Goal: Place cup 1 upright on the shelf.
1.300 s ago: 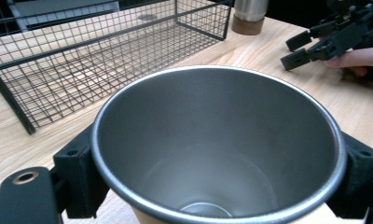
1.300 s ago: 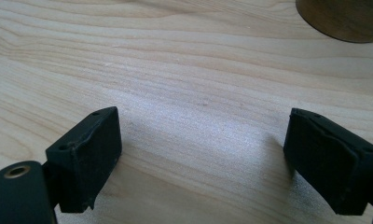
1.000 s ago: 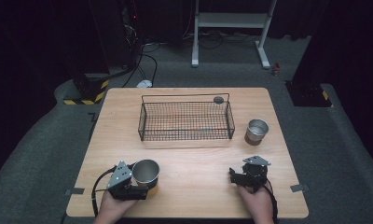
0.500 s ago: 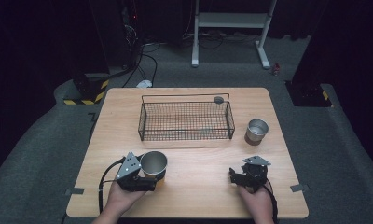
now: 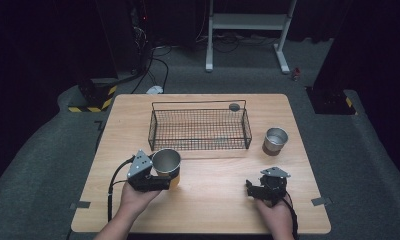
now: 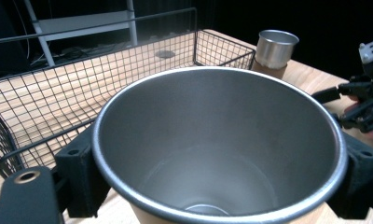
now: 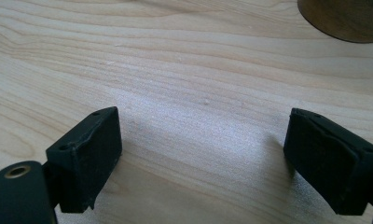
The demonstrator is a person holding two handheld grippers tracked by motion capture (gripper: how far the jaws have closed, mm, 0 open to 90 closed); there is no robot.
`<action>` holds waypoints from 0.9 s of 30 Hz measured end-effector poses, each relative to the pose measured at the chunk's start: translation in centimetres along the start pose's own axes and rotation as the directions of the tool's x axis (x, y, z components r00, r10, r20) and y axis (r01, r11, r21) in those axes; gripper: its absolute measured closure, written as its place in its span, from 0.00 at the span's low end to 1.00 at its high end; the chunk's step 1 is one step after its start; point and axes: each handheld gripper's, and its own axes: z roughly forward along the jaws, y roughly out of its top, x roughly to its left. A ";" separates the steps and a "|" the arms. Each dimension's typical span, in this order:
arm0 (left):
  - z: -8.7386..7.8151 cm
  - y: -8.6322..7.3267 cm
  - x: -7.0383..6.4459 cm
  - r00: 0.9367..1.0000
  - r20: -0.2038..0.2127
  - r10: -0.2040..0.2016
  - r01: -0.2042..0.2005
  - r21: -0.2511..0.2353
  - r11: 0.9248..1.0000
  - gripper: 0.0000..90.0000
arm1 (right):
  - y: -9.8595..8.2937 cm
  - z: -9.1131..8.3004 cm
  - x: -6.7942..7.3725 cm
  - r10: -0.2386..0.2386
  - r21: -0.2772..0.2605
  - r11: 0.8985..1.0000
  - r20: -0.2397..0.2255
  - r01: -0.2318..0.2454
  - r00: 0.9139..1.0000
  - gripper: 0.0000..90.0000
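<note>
Steel cup (image 5: 166, 161) clamped in my left gripper (image 5: 158, 181), near the wire basket (image 5: 198, 145) — keep it upright, lift over the rim. Right gripper (image 5: 253, 189) spread wide, empty, low over the table (image 5: 213, 210).

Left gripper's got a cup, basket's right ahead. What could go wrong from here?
1. The left gripper holds the cup low on its wall; the tall steel rim above the jaws could tilt or slip in the lift.
2. The basket near wall stands just beyond the cup; a low carry may clip its top wire.
3. The right gripper rests open on the table, so it offers no backup if the cup drops.
</note>
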 end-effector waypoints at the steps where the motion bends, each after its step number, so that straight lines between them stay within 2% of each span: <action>1: 0.1 0.1 0.1 1.000 0.000 -0.001 0.001 -0.001 1.000 0.15 | 0.0 0.0 0.0 -0.001 0.000 1.000 -0.001 0.001 1.000 0.12; 7: 0.7 0.6 0.4 1.000 -0.002 -0.014 0.014 -0.017 1.000 0.15 | 0.0 0.0 0.0 -0.001 0.000 1.000 0.000 0.001 1.000 0.12; 16: 1.6 1.3 0.7 1.000 -0.012 -0.014 0.014 -0.012 1.000 0.15 | 0.0 0.0 0.0 0.002 0.001 1.000 0.000 -0.002 1.000 0.12; 20: 2.2 1.6 1.0 1.000 -0.005 -0.031 0.031 -0.022 0.999 0.15 | 0.0 0.0 0.0 0.001 0.000 1.000 0.000 -0.001 1.000 0.12; 27: 2.9 2.2 1.1 1.000 -0.019 -0.020 0.020 -0.014 1.000 0.15 | 0.0 0.0 0.0 0.001 0.000 1.000 0.000 -0.001 1.000 0.12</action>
